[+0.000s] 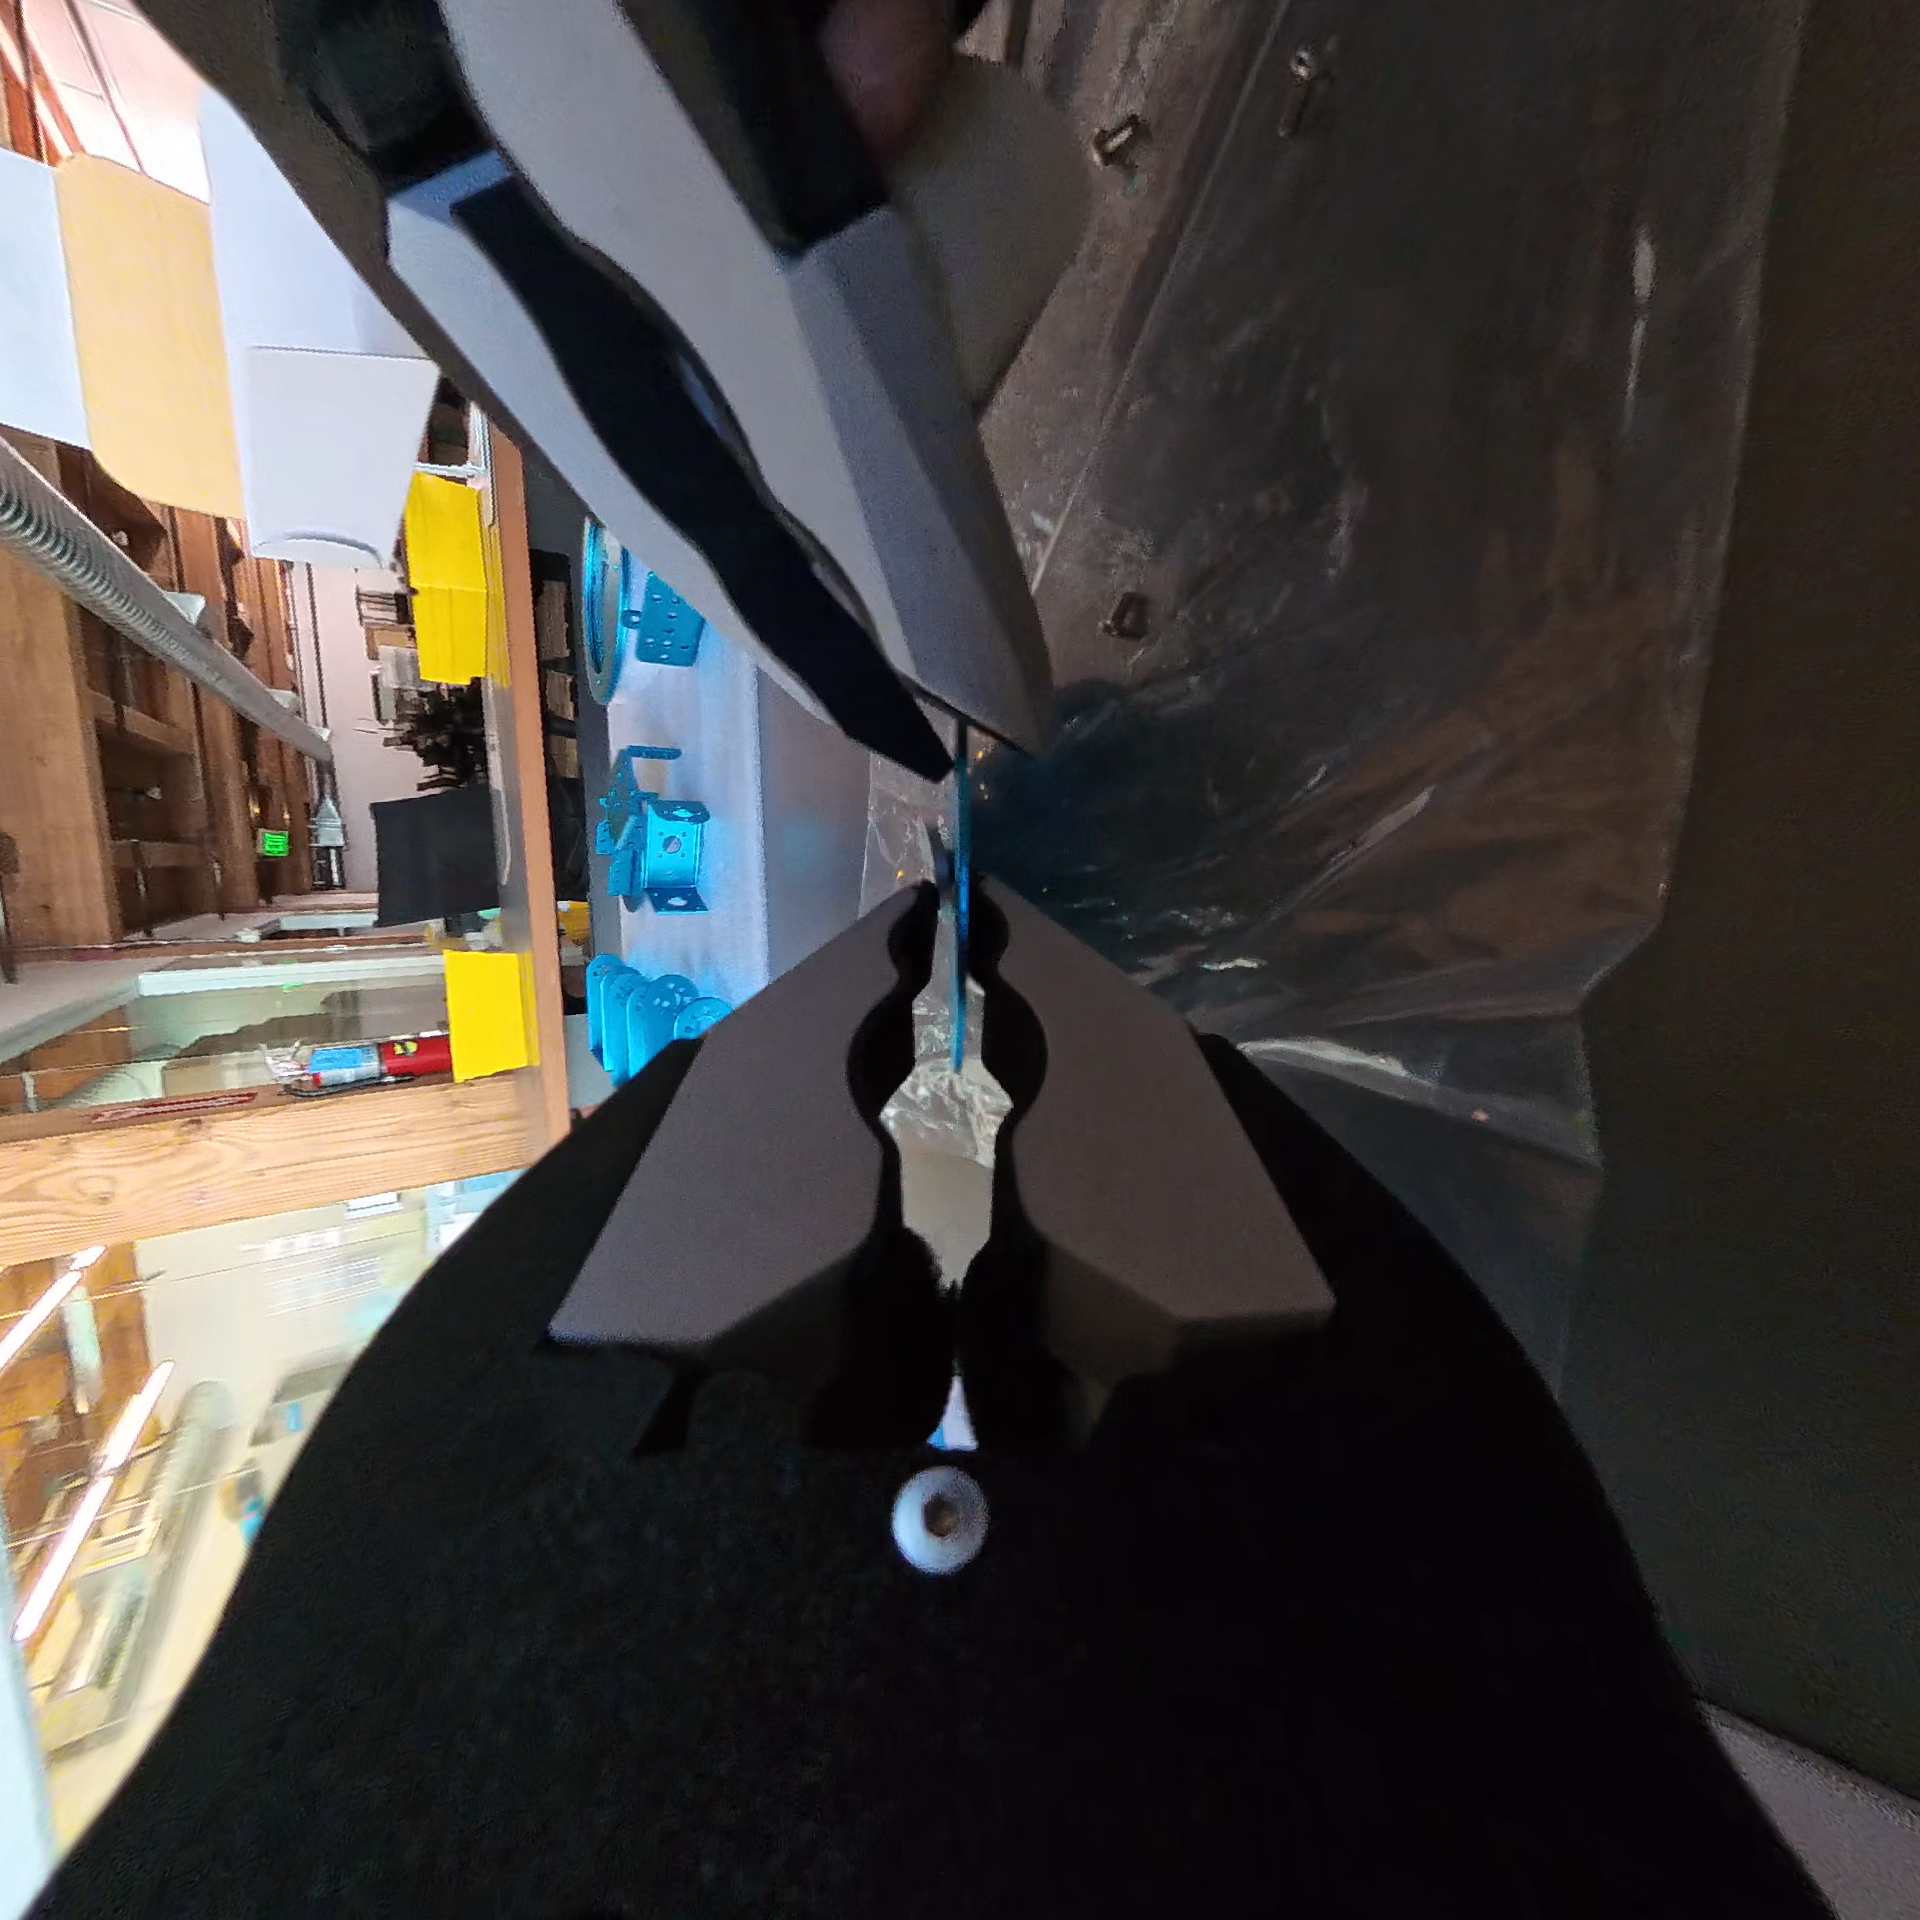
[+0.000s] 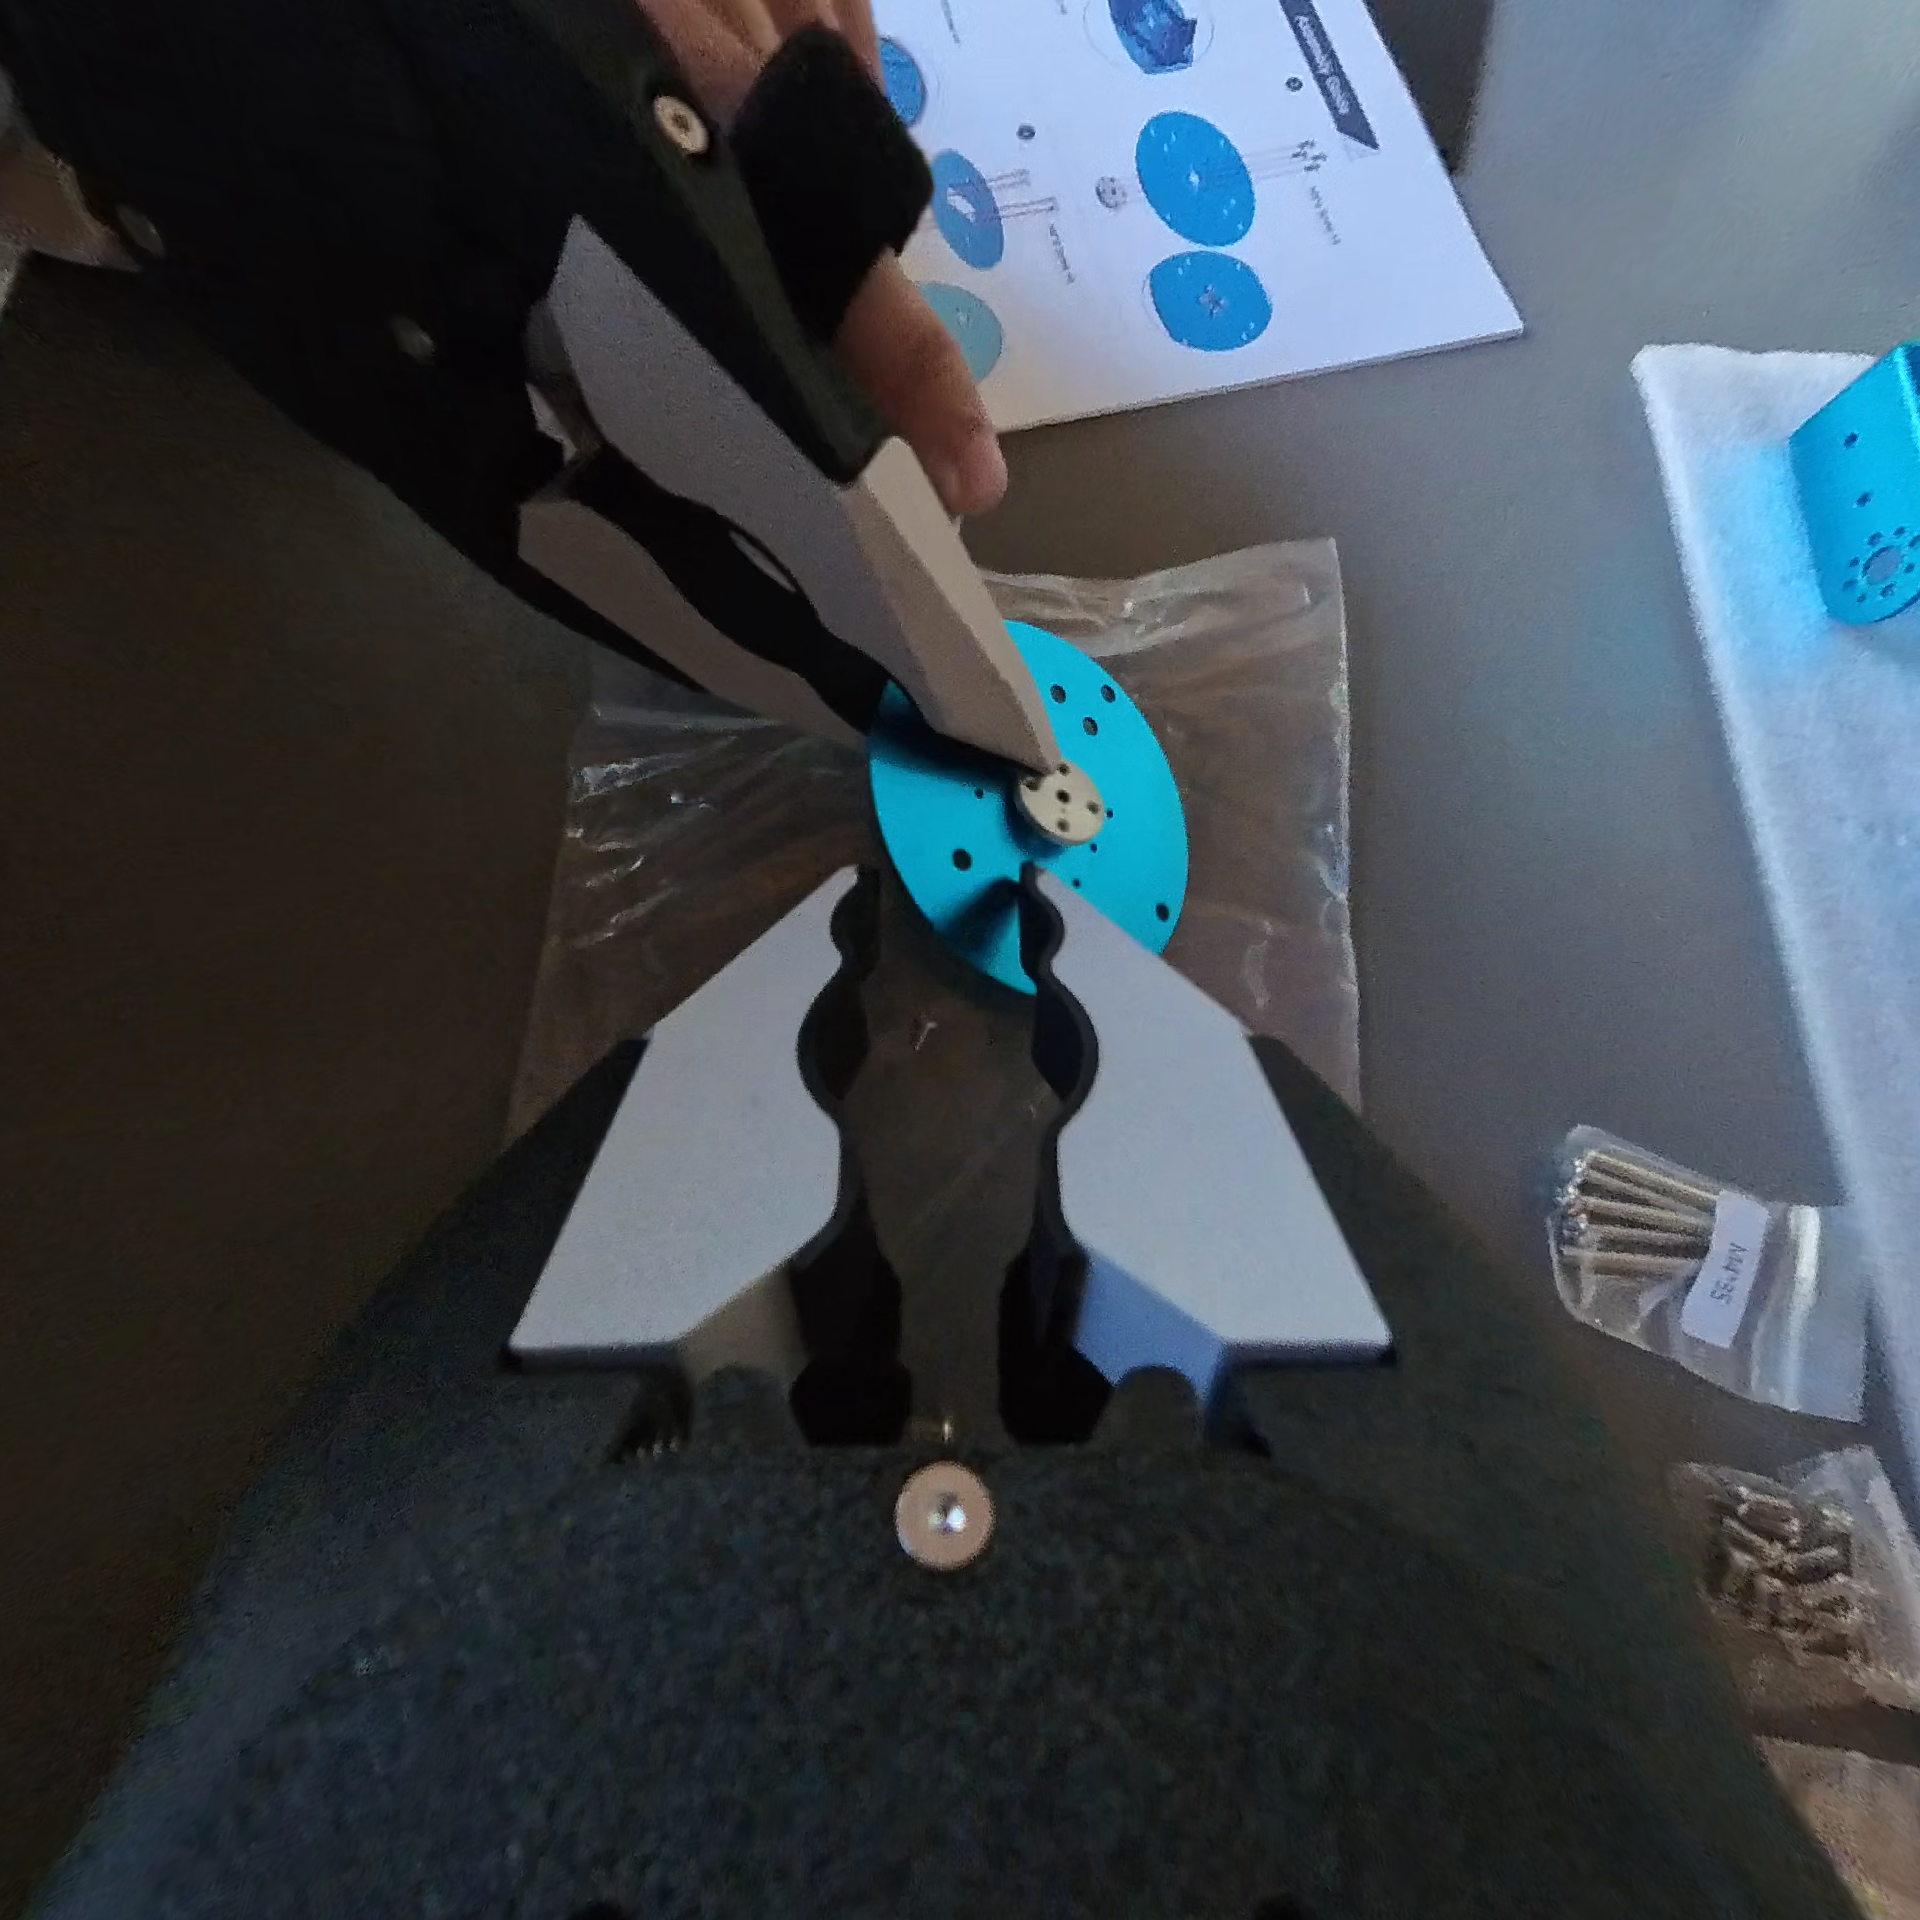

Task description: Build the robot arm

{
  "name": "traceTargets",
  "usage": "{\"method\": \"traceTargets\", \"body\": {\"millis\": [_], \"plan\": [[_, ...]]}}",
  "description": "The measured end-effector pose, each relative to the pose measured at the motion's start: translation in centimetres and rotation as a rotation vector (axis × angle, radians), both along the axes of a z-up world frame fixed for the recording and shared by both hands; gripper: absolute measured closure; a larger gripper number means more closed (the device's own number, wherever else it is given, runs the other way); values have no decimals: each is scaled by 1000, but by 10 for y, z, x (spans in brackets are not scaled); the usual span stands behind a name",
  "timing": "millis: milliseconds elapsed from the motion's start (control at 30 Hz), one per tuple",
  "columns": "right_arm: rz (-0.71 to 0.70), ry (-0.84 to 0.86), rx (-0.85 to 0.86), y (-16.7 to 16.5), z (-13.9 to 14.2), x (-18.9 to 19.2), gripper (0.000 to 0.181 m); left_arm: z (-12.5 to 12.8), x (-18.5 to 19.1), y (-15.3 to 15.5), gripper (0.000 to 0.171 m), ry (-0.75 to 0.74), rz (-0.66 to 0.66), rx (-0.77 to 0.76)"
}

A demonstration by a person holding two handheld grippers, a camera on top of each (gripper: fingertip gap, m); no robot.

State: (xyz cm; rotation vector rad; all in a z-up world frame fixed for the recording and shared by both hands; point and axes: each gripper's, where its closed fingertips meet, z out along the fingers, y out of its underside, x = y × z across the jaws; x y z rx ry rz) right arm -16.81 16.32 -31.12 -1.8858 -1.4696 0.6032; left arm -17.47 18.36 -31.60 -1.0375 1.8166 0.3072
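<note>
Blue perforated disc (image 2: 951, 831) with a silver hub (image 2: 1060, 802), clamped in my left gripper (image 1: 954, 896) over a clear bag (image 2: 1247, 675); right gripper (image 2: 943, 881) straddles its near edge, fingers apart, and I'd keep that clamp steady

My fingers (image 2: 1195, 1174): smooth matt grey plastic on grainy black bodies. Blue disc (image 2: 1122, 831): anodised metal, satin sheen, with a bare steel hub (image 2: 1060, 802). Clear bag (image 2: 1247, 665): glossy, crinkled plastic. Paper sheet (image 2: 1247, 208): matt. Table (image 2: 1507, 727): dull grey.
</note>
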Motion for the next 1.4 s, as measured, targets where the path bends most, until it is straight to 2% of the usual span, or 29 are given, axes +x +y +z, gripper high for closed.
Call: {"method": "traceTargets", "body": {"millis": [267,433,533,767,833,900,1100,1267,1400], "plan": [[35,-126,241,0,-3,-1,166,-1,-1,-2,163,-67,37,-87],[15,-170,239,2,-1,0,168,-3,-9,-7,146,-74,72,-185],[24,-190,268,1,0,0,170,-1,-19,-12,144,-99,84,-260],[25,-303,345,-3,-9,-2,168,4,-35,-23,144,-216,106,-541],[12,-325,324,-6,-12,-2,166,11,-33,-30,144,-277,105,-610],[6,-329,222,-13,-18,-4,163,18,-35,-34,144,-347,131,-677],[-25,-182,-6,-25,-17,-10,160,45,-65,-34,144,-696,313,-881],[-104,74,-158,-33,9,-4,156,60,-119,-11,145,-946,514,-795],[-257,225,-146,-19,26,21,158,56,-168,5,144,-1061,724,-737]]}}
